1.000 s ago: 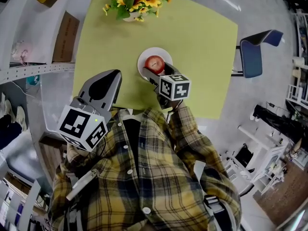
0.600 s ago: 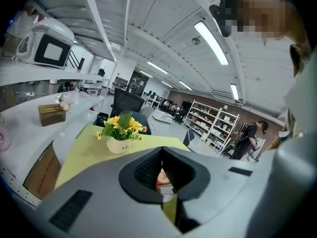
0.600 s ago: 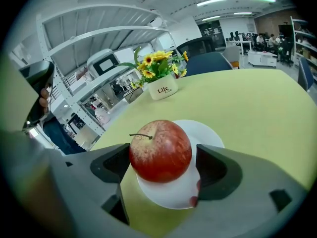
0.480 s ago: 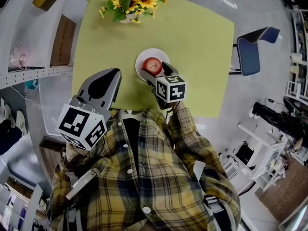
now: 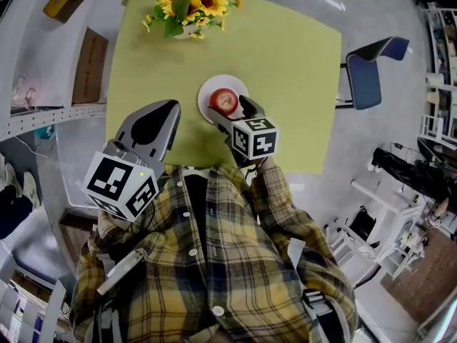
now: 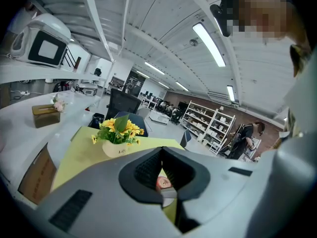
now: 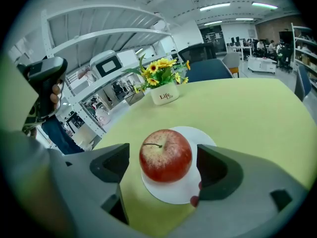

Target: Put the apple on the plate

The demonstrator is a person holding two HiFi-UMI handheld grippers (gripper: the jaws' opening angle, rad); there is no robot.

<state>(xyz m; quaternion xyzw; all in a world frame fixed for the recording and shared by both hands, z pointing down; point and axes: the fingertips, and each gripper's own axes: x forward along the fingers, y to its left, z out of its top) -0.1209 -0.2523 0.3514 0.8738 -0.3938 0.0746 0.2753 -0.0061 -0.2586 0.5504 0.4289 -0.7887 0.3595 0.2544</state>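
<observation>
A red apple [image 5: 223, 101] rests on a small white plate [image 5: 206, 90] on the yellow-green table [image 5: 285, 56]. My right gripper [image 5: 233, 111] reaches to it from the near side, and its jaws stand open on either side of the fruit. In the right gripper view the apple [image 7: 165, 155] sits upright on the plate [image 7: 174, 193], with a clear gap to each of the dark fingers [image 7: 113, 163]. My left gripper [image 5: 168, 113] hovers at the table's near left edge, shut and holding nothing. Through its jaws the left gripper view shows a glimpse of the apple [image 6: 163, 183].
A white pot of sunflowers [image 5: 187, 4] stands at the far end of the table. A blue chair [image 5: 371, 68] is to the right of the table. White shelving with a brown box [image 5: 89, 54] runs along the left side.
The apple stays on the plate between the right gripper's open jaws. Both grippers hold their places; only the view has drifted slightly.
</observation>
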